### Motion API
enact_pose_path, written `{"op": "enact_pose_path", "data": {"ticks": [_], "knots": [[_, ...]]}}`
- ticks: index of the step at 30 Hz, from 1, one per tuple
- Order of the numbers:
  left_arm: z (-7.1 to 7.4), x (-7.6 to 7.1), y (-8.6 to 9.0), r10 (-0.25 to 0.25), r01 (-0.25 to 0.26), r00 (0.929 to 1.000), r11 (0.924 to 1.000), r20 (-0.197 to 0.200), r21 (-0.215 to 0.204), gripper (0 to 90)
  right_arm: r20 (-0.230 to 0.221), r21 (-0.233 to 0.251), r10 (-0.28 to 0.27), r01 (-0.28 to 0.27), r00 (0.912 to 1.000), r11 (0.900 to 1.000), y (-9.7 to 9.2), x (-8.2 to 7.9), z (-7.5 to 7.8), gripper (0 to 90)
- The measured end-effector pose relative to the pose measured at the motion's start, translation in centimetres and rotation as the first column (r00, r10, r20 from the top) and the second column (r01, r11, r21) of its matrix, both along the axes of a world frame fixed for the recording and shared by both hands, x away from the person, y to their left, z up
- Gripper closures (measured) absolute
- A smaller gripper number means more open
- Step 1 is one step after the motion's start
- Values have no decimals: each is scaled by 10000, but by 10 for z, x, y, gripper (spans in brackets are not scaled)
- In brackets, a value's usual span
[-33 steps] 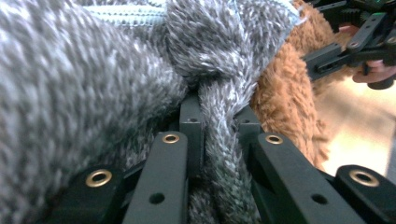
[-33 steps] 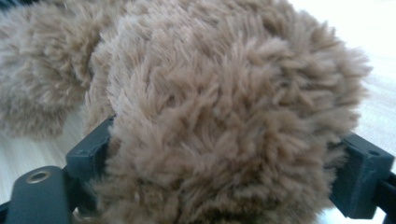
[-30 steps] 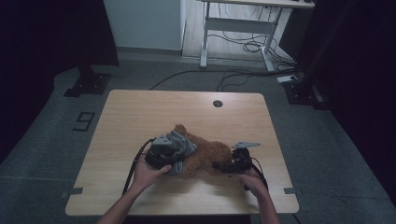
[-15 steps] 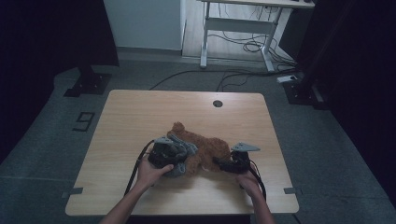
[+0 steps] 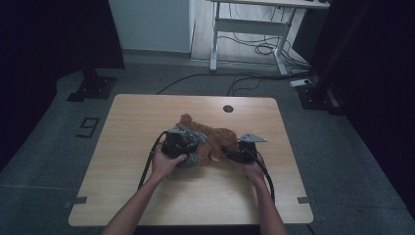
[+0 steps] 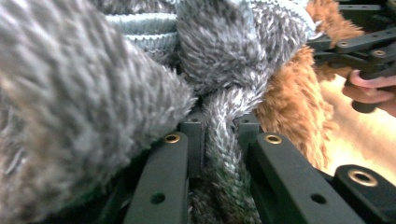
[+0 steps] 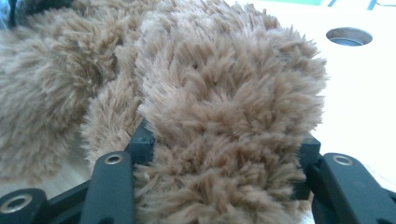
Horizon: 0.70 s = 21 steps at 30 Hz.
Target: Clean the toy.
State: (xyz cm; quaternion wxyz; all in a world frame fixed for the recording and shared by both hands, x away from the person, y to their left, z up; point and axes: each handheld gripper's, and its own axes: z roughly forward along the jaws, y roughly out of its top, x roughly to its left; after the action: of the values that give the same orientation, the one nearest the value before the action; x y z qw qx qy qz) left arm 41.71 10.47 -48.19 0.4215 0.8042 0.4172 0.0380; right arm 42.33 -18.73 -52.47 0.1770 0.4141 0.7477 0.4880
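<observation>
A brown plush toy (image 5: 219, 135) lies on the wooden table (image 5: 147, 122), with a grey fuzzy knitted garment (image 5: 192, 133) at its left end. My left gripper (image 5: 190, 148) is shut on a strand of that grey garment (image 6: 223, 140), which is pinched between the two black jaws (image 6: 219, 135). My right gripper (image 5: 228, 150) comes in from the toy's right side. Its jaws have just been closing, and they now press on both sides of a thick brown plush limb (image 7: 224, 107) that bulges between them (image 7: 224, 149).
A round cable hole (image 5: 228, 108) sits in the table just beyond the toy. Black cables trail from both grippers toward the near edge. Past the table are a white desk frame (image 5: 244, 29), floor cables and dark stands.
Both hands and the toy have shifted away from the near edge, farther up the table. The right gripper's jaws closed onto the toy's brown limb. The left gripper kept its hold on the grey garment.
</observation>
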Motion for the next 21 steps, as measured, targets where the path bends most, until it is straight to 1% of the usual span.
{"op": "enact_pose_path", "data": {"ticks": [1, 2, 3, 4, 5, 8, 9, 10, 11, 12, 13, 14, 15, 18, 19, 20, 21], "knots": [[5, -4, 3, -56, 56, 10000, 10000, 61, -60, 792, 59, -39, 98, -98, 9999, 9999, -1, -2, 0, 447], [8, -7, 5, -75, 76, 9999, 9999, 141, -107, 789, 271, -5, 276, -276, 9993, 9996, -3, -8, -2, 445], [14, -10, 7, -87, 93, 9995, 9998, 305, -182, 789, 350, 12, 351, -352, 9988, 9994, -5, -12, -3, 442], [21, -15, 8, -87, 102, 9984, 9996, 559, -262, 789, 350, 12, 351, -352, 9988, 9994, -5, -12, -3, 442], [28, -18, 9, -63, 89, 9963, 9995, 861, -297, 789, 436, 33, 410, -412, 9982, 9991, -6, -16, -4, 438], [54, -22, 4, -54, 110, 9877, 9993, 1561, -350, 787, 851, -211, 679, -664, 9941, 9976, -9, -31, -7, 431], [63, -21, 0, -78, 124, 9832, 9996, 1823, -242, 786, 963, -344, 758, -728, 9925, 9968, -9, -35, -7, 428], [70, -19, -7, -104, 113, 9797, 9999, 2002, -33, 785, 1102, -553, 881, -824, 9900, 9951, -10, -40, -8, 423], [72, -17, -11, -142, 127, 9788, 9999, 2042, 84, 784, 1142, -672, 969, -896, 9887, 9937, -10, -44, -8, 417], [73, -14, -16, -175, 133, 9794, 9997, 2014, 222, 781, 1222, -822, 1054, -958, 9869, 9920, -11, -48, -8, 410], [72, -11, -21, -222, 146, 9818, 9990, 1887, 413, 781, 1222, -822, 1054, -958, 9869, 9920, -11, -48, -8, 410], [67, -7, -27, -275, 180, 9856, 9981, 1668, 581, 780, 1278, -857, 1085, -980, 9858, 9915, -12, -51, -9, 402], [59, -3, -33, -278, 181, 9893, 9975, 1431, 686, 778, 1282, -841, 1079, -976, 9859, 9917, -13, -52, -9, 390], [45, -1, -35, -133, 34, 9906, 9974, 1359, 724, 779, 1040, -457, 969, -926, 9898, 9947, -17, -53, -11, 352], [42, -2, -33, -136, 54, 9915, 9980, 1298, 635, 781, 821, 19, 891, -896, 9926, 9960, -21, -52, -11, 286], [39, -3, -31, -118, 57, 9920, 9988, 1259, 484, 781, 821, 19, 891, -896, 9926, 9960, -21, -52, -11, 286], [37, -5, -27, -130, 84, 9925, 9992, 1216, 381, 782, 697, 238, 818, -836, 9942, 9962, -22, -52, -11, 266]]}}
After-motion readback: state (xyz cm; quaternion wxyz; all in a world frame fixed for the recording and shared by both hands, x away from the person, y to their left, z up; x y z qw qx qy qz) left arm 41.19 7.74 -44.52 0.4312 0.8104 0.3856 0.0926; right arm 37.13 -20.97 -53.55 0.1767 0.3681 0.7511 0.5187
